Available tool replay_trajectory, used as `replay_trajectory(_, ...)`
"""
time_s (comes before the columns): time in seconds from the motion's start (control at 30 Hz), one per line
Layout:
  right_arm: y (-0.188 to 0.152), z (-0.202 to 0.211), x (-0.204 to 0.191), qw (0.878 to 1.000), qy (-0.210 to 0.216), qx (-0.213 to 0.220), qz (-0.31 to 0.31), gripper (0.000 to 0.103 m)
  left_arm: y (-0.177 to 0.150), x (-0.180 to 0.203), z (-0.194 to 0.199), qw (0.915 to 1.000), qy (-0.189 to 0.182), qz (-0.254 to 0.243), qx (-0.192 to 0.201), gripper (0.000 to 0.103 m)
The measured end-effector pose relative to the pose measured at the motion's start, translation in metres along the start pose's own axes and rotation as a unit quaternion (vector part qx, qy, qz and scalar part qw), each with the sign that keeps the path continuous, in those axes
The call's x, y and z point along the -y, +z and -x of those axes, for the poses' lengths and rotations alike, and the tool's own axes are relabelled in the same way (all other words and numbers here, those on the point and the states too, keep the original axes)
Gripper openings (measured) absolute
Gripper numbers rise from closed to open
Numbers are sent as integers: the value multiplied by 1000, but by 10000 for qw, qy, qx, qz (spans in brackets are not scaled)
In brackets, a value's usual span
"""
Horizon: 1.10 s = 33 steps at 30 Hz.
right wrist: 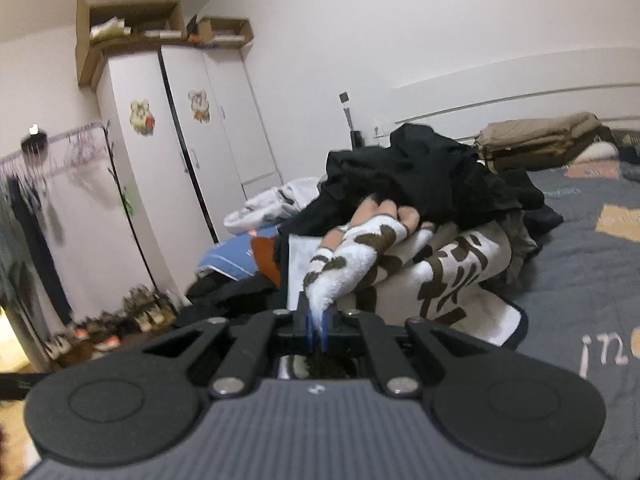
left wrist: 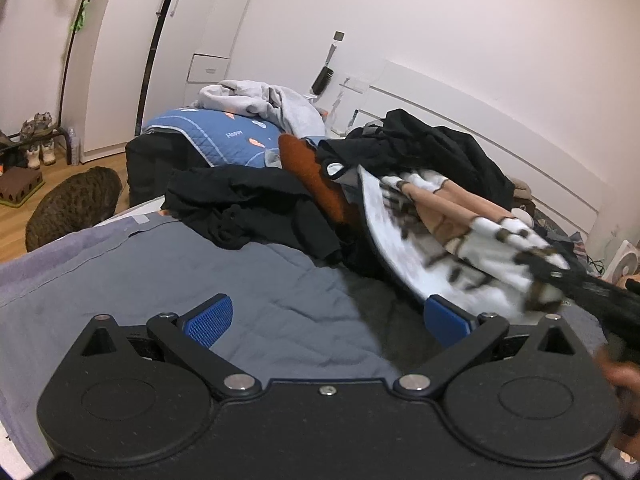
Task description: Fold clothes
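Left view: the left gripper [left wrist: 326, 320] is wide open over the grey bed [left wrist: 240, 280], holding nothing. The fuzzy white and brown cloth [left wrist: 460, 240] stretches from the pile [left wrist: 420, 152] toward the right gripper [left wrist: 592, 284].

Right view: the right gripper [right wrist: 317, 330] is pinched tight on a corner of the cloth [right wrist: 352, 260], which trails back onto the pile [right wrist: 420, 172].

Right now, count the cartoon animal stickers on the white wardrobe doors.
2. One cartoon animal sticker is on the left door of the white wardrobe, the other sticker on the door right of the black strip. More may be hidden outside the view.
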State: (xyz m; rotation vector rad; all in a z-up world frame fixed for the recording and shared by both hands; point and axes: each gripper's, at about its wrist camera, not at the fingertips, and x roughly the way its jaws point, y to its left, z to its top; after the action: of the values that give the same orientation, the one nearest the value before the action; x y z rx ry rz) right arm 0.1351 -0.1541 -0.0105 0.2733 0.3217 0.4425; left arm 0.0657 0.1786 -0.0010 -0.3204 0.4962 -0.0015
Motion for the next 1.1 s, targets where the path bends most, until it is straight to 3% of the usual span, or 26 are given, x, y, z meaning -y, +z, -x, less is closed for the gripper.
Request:
replay_trajectory(0.27, 8, 112, 6, 9989, -90, 325, -315, 3, -5, 13, 3, 9998, -144, -140, 2, 103)
replay_trajectory(0.5, -2, 217, 28, 9947, -827, 349, -510, 3, -16, 41, 6, 9984, -419, -368, -58, 103)
replay_trajectory(0.7, -31, 269, 52, 9874, -1480, -235, -507, 3, -33, 64, 9, 9951, -612, -767, -152, 103)
replay_trajectory(0.83, -64, 269, 59, 9733, -1915, -1260, -114, 5, -41, 74, 6, 9929, -673, -958, -232, 103)
replay_trajectory(0.93, -79, 272, 64, 9639, -2186, -1517, -50, 13, -42, 76, 4, 9922, -691, -1001, -272, 103)
replay_trajectory(1.0, -85, 276, 68, 9595, -2343, -1563, -70, 32, -42, 76, 2, 9918, -715, -1009, -308, 103)
replay_trajectory(1.1, -75, 280, 62, 9626, -2396, -1243, 232, 58, -43, 77, 0, 9914, -740, -1028, -316, 103)
